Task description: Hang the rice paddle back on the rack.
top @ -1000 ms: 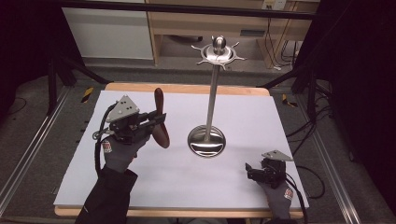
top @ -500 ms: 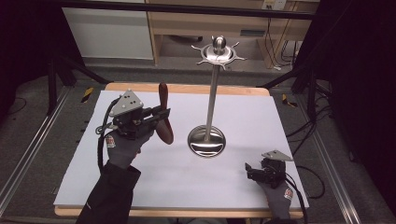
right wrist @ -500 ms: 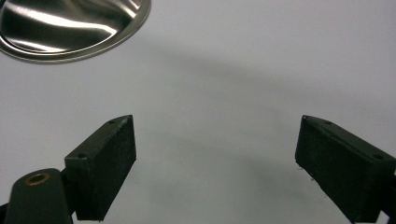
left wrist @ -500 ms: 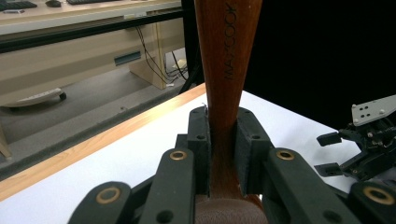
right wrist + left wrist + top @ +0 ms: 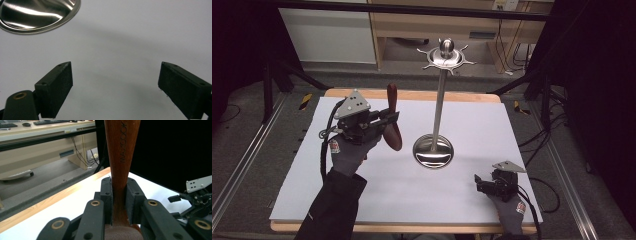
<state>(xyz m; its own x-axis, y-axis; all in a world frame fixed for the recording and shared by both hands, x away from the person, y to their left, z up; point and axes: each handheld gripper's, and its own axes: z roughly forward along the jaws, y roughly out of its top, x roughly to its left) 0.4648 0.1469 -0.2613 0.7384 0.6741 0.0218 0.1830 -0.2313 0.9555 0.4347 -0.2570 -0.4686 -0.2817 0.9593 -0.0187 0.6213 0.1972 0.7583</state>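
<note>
A brown wooden utensil (image 5: 395, 137) stands nearly upright above the left half of the table, wide end down and handle (image 5: 120, 157) up. My left gripper (image 5: 384, 121) is shut on its narrow neck, and both pads (image 5: 107, 195) press against the wood in the left gripper view. A steel stand (image 5: 441, 100) with a round base (image 5: 433, 151) and a crown of hooks on top rises just right of the utensil. My right gripper (image 5: 482, 182) rests low at the front right, jaws wide open (image 5: 115, 75) over bare white sheet, with nothing between them.
A white sheet (image 5: 492, 125) covers the wooden table. The stand's shiny base (image 5: 37, 12) lies ahead and to the left in the right gripper view. Dark frame rails run along both sides. A desk and cables sit beyond the far edge.
My left gripper has risen slightly and edged toward the stand, carrying the wooden utensil with it. The right gripper has stayed where it was.
</note>
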